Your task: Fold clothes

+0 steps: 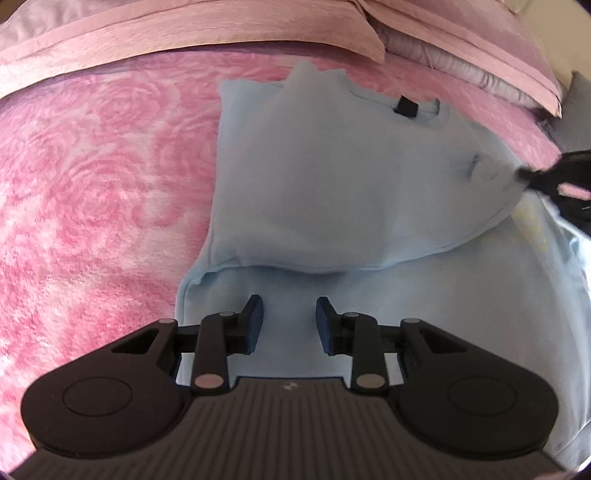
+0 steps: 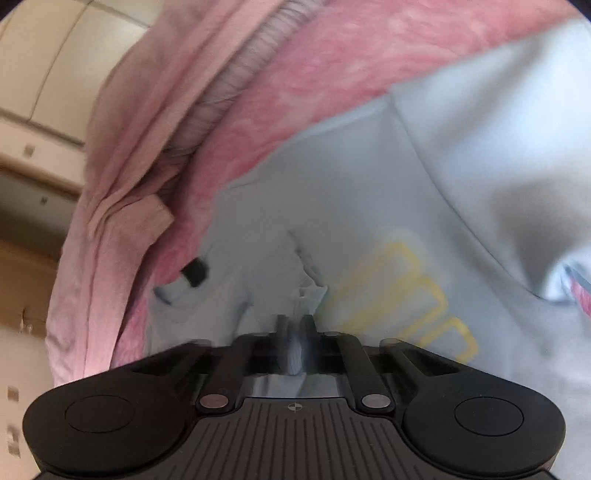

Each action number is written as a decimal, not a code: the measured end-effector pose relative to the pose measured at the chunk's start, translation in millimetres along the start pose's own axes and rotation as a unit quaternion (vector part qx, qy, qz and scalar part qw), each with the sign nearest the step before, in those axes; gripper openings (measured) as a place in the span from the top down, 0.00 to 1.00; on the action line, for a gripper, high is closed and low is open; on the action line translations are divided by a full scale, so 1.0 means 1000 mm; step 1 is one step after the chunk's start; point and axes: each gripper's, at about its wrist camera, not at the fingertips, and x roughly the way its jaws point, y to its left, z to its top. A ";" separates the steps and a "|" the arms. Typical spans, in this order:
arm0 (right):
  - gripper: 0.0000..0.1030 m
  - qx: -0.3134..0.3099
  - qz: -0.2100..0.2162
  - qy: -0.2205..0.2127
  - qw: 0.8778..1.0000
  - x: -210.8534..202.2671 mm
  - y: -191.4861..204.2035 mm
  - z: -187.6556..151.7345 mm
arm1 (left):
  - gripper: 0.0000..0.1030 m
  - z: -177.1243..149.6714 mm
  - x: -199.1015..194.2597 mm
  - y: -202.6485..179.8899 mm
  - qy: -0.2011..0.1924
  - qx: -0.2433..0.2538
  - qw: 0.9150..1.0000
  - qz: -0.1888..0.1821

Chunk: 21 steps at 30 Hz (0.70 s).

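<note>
Pinching a bunched fold of the pale blue cotton T-shirt [image 2: 369, 192], the right tool [image 2: 294, 332] is seen clamped tight at lower centre. The left tool [image 1: 290, 325] is held partly open above the shirt, nothing between its pads. The shirt is spread across the pink rose-patterned fleece bedspread [image 1: 92, 192]; pink pillows [image 1: 184, 33] lie beyond.

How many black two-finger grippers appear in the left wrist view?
2: the left gripper open above the light blue cotton T-shirt; the right gripper pinching its right edge.

Left hand-held gripper [image 1: 290, 321] parted; right hand-held gripper [image 2: 294, 326] seemingly clamped.
</note>
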 end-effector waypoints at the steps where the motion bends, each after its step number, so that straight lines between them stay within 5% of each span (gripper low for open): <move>1: 0.96 -0.030 0.010 -0.028 0.999 -0.013 0.008 -0.001 | 0.74 0.000 0.000 0.001 0.000 -0.001 1.000 -0.001; 4: 0.96 -0.101 0.015 -0.109 0.989 -0.061 0.022 -0.008 | 0.74 0.000 0.001 0.001 -0.001 0.008 1.000 0.000; 6: 0.96 -0.099 -0.022 -0.120 0.988 -0.074 0.013 -0.014 | 0.74 0.000 0.002 0.000 -0.001 0.014 1.000 0.000; 9: 0.96 -0.063 -0.078 -0.067 0.993 -0.057 -0.015 -0.018 | 0.74 0.000 0.002 0.000 -0.001 0.019 1.000 0.002; 17: 0.96 -0.060 -0.072 -0.040 0.995 -0.051 -0.022 -0.026 | 0.93 0.000 -0.005 0.028 -0.005 -0.024 0.999 0.028; 19: 0.96 -0.057 -0.084 -0.016 0.995 -0.048 -0.026 -0.027 | 0.93 0.003 -0.010 0.025 0.001 -0.005 1.000 0.026; 21: 0.84 -0.034 -0.082 -0.016 0.996 -0.049 -0.031 -0.023 | 0.85 0.003 -0.018 0.007 -0.005 0.069 0.997 0.037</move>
